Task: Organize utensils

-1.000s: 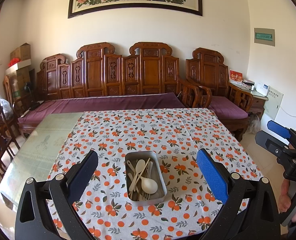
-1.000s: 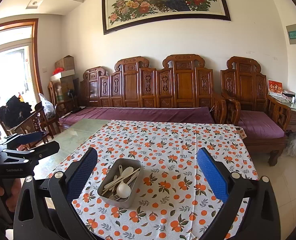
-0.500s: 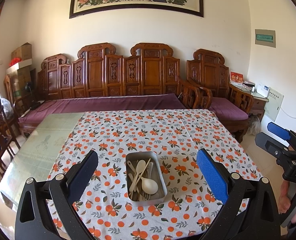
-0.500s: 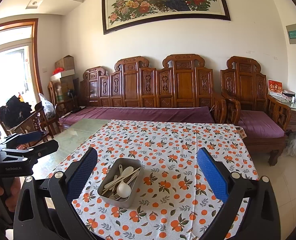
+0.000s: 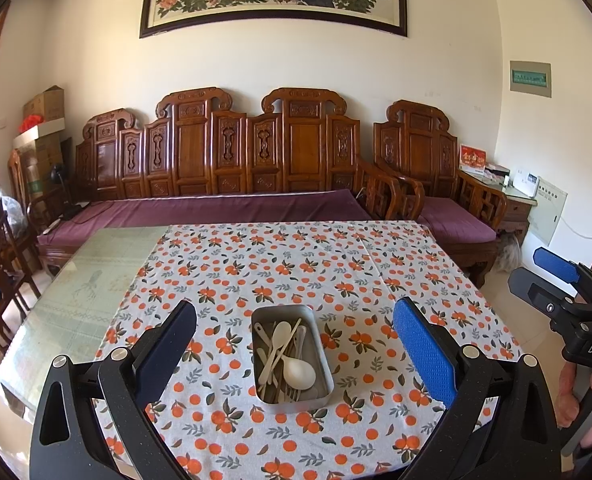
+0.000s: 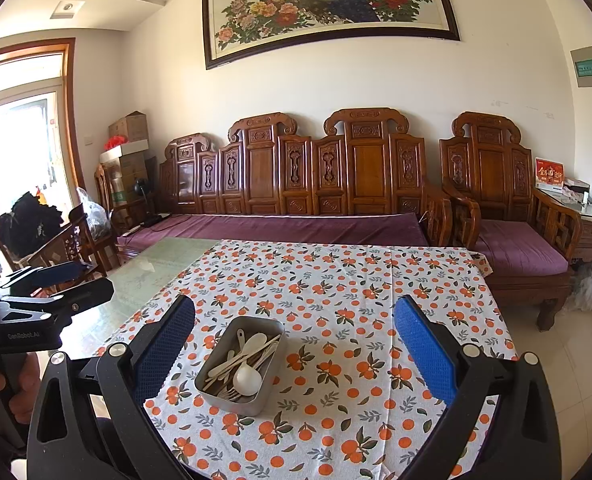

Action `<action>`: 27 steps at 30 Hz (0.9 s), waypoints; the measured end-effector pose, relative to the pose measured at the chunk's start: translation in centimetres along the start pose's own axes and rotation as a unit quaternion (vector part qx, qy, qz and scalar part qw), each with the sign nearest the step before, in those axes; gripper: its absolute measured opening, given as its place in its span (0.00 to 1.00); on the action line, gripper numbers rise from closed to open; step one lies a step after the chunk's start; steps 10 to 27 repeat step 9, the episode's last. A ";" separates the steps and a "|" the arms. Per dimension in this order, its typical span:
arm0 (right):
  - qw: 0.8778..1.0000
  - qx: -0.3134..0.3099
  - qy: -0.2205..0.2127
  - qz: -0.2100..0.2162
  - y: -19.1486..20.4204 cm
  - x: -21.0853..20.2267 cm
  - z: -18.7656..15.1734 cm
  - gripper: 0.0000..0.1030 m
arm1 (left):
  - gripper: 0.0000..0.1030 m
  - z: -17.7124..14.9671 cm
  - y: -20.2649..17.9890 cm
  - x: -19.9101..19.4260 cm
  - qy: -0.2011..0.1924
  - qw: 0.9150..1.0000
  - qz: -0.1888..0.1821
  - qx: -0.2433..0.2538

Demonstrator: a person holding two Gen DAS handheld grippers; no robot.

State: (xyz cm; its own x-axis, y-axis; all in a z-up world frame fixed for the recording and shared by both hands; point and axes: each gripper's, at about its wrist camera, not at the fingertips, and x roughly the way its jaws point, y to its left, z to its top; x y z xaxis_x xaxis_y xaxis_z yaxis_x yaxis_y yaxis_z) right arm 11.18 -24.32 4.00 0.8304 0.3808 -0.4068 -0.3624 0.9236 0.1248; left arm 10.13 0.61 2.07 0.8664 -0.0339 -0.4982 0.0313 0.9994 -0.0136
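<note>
Here, the left gripper (image 5: 294,344) has its fingers wide apart and holds nothing. The tin (image 5: 291,390) sits right between them, a bit ahead, on the cloth (image 5: 279,264). White spoons (image 5: 299,373) and forks lie jumbled in it (a real heap). The right gripper (image 6: 294,344) is spread wide too, empty; the tin (image 6: 231,398) lies nearer its left finger (image 6: 163,350).

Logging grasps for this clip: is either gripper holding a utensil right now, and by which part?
Nothing is held. The left gripper and right gripper both have their jaws wide open, and the utensils lie in the metal tin.
</note>
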 end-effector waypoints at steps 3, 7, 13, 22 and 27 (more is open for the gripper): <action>1.000 0.000 0.000 0.000 0.0 0.0 0.0 0.97 | 0.92 0.0 0.0 0.0 0.000 1.000 0.001 0.001; 1.000 0.000 0.000 0.000 0.1 -0.1 0.1 0.97 | 0.92 0.1 0.1 -0.1 0.001 1.000 -0.001 -0.001; 1.000 0.000 0.000 0.000 0.0 -0.1 0.0 0.97 | 0.92 0.2 0.0 -0.1 0.000 1.000 0.000 0.000; 1.000 0.000 0.000 0.000 0.0 -0.1 0.0 0.97 | 0.92 0.2 0.0 -0.1 0.000 1.000 0.000 0.000; 1.000 0.000 0.000 0.000 0.0 -0.1 0.0 0.97 | 0.92 0.2 0.0 -0.1 0.000 1.000 0.000 0.000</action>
